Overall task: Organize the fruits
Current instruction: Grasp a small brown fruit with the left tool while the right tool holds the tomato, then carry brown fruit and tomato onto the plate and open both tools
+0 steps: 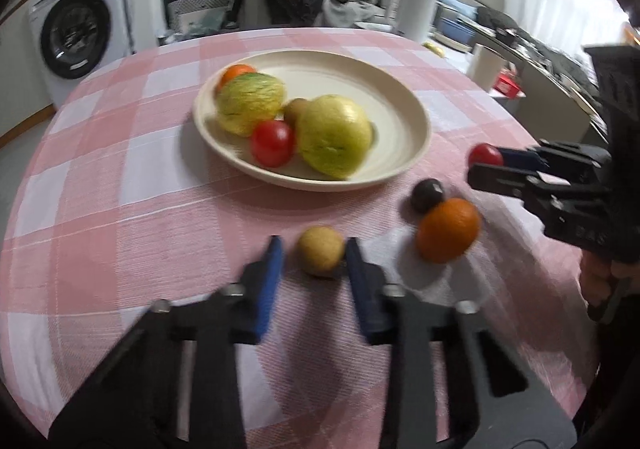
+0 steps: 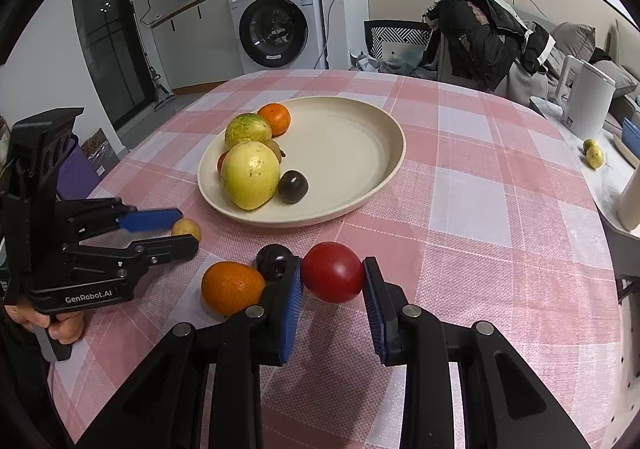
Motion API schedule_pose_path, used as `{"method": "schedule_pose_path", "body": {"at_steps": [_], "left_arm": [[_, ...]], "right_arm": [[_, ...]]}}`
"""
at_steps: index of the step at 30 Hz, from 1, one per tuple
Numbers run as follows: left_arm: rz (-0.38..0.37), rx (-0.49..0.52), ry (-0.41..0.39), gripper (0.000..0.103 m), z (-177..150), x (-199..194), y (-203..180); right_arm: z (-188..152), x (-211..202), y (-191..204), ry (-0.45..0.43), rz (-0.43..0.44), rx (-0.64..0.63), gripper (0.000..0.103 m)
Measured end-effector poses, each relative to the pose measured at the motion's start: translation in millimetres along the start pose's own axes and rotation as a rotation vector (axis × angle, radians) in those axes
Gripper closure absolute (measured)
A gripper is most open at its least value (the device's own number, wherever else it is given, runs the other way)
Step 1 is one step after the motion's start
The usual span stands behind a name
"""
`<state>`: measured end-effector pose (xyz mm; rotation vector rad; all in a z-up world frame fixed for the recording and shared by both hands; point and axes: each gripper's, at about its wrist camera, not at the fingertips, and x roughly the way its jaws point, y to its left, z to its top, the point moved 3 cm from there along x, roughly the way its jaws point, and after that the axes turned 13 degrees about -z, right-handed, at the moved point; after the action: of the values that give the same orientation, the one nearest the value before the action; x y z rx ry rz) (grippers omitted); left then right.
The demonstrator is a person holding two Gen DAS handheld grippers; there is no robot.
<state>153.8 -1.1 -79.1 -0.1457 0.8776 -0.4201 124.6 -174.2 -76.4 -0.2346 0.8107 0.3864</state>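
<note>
A cream plate (image 1: 400, 105) (image 2: 352, 153) on the pink checked tablecloth holds two yellow-green fruits (image 1: 332, 135), an orange (image 2: 275, 117), a red tomato (image 1: 272, 143), a small brown fruit and a dark plum (image 2: 293, 186). My left gripper (image 1: 314, 249) (image 2: 182, 227) is open with a small yellow-brown fruit (image 1: 320, 251) (image 2: 187, 228) between its blue pads. My right gripper (image 2: 332, 273) (image 1: 486, 163) is shut on a red tomato (image 2: 333, 272) (image 1: 485, 155). An orange (image 1: 448, 229) (image 2: 232, 286) and a dark plum (image 1: 427, 195) (image 2: 274, 261) lie on the cloth beside it.
A washing machine (image 2: 276, 19) stands beyond the table. A chair draped with dark clothes (image 2: 480, 33) is at the far edge. A white appliance (image 2: 588, 97) and two small yellow fruits (image 2: 594, 153) sit on a side surface to the right.
</note>
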Motion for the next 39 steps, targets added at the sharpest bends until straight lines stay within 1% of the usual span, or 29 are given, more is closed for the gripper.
{"method": "schedule_pose_path", "body": {"at_steps": [3,7,22,30,39], "left_arm": [[0.001,0.026,-0.004,0.081,-0.9,-0.9,-7.3],[-0.001,0.032,-0.019,0.081,-0.9,-4.6,-10.6],[0.044,0.038,-0.120,0.081,8.7,-37.4,-18.0],[0.055,0.036,-0.139,0.081,10.0,-44.3,-22.1],[0.072,0.013,-0.164,0.081,10.0,-52.4,-21.0]], "right_arm": [[0.0,-0.3,0.0,-0.001,-0.001,0.001,0.072],[-0.1,-1.9,-1.2,-0.005,-0.001,0.004,0.072],[3.0,-11.8,1.7,-0.040,0.013,0.002,0.072],[5.1,-16.6,4.3,-0.059,0.018,0.002,0.072],[8.4,-22.3,8.6,-0.083,0.020,-0.013,0.072]]}}
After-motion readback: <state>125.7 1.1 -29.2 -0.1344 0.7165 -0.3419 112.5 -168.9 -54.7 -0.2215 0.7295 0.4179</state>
